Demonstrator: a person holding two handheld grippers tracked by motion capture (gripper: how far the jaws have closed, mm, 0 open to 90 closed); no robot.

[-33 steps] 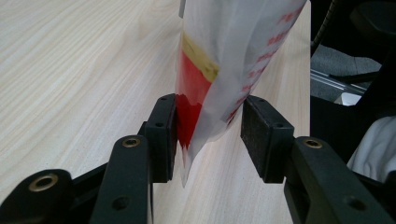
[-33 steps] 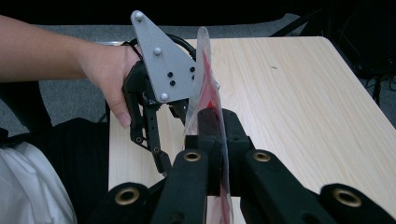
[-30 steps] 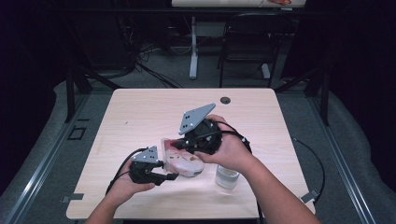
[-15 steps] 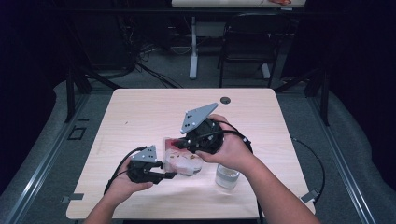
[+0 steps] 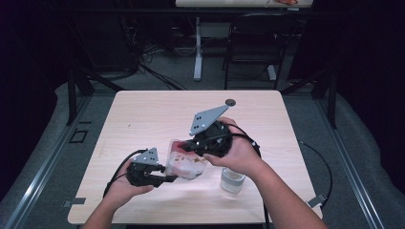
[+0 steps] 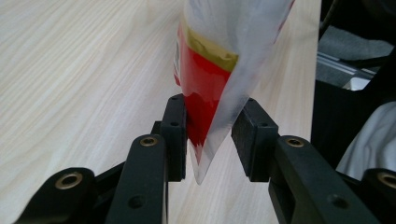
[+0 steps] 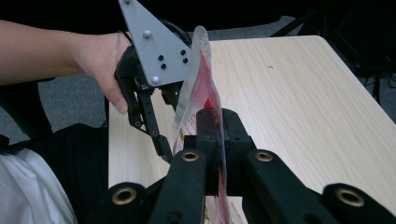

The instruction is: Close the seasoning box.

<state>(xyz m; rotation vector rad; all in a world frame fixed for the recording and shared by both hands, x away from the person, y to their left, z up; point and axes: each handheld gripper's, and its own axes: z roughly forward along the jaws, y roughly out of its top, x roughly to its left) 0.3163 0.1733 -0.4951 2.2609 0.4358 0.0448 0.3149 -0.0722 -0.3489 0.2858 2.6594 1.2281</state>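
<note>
1. Plastic bag [image 5: 184,162], clear with red print, held above the table [image 5: 143,119], just left of the glass [image 5: 232,180].
2. Right gripper [image 7: 218,122]: jaws pressed together, pinching bag's edge.
3. Left gripper [image 6: 208,135]: jaws have just been closing, bag corner between; left pad touches, right pad apart.

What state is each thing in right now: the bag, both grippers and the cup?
Plastic bag: lifted off the table, held between both grippers.
Right gripper: shut on the bag's edge.
Left gripper: jaws just been closing around the bag's corner; one pad touches, the other is not yet pressing.
Clear cup: upright on the table, untouched.
</note>
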